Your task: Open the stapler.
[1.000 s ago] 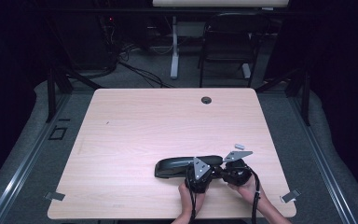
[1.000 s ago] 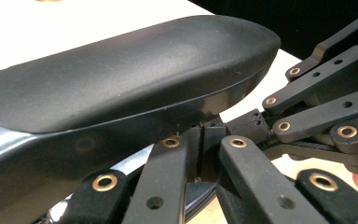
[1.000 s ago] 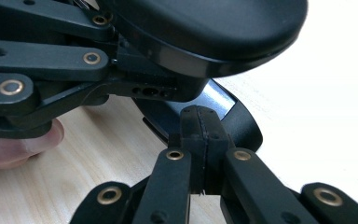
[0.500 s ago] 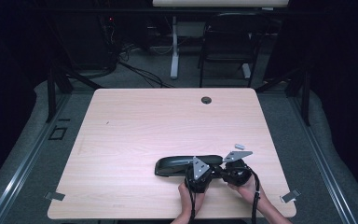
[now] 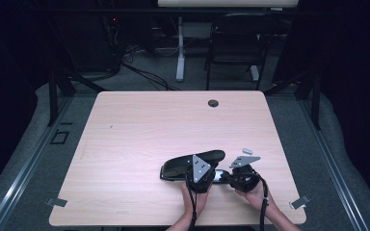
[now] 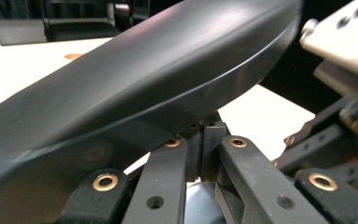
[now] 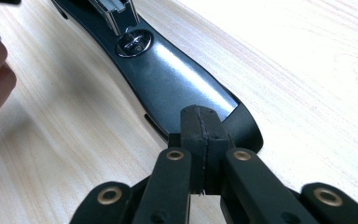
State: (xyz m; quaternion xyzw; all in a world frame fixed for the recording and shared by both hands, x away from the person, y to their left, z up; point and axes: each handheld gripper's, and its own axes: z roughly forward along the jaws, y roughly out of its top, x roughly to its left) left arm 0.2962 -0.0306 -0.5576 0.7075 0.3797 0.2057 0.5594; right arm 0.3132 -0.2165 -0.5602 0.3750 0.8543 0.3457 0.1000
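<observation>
Right now I have a black stapler (image 5: 192, 163) lying near the front right part of the wooden table (image 5: 139, 134), its long body running left to right. My left tongs (image 5: 203, 179) sit at the stapler's right half, and through the left gripper view the stapler's curved top arm (image 6: 135, 79) rises tilted across the frame, just above the tips, which are clenched together with nothing visible between them. My right tongs (image 5: 233, 179) come in from the right; through the right gripper view their pads (image 7: 200, 128) are pressed flat against each other and rest on the glossy black base plate (image 7: 177, 84) at its rounded end. Farther along that base I see the round metal anvil (image 7: 134, 44) and the silver staple channel (image 7: 114, 11) above it, so the stapler stands opened. A small pale piece (image 5: 247, 150) lies on the table just behind the right tongs, apart from the stapler. A dark round grommet (image 5: 213, 103) sits near the table's far edge.
</observation>
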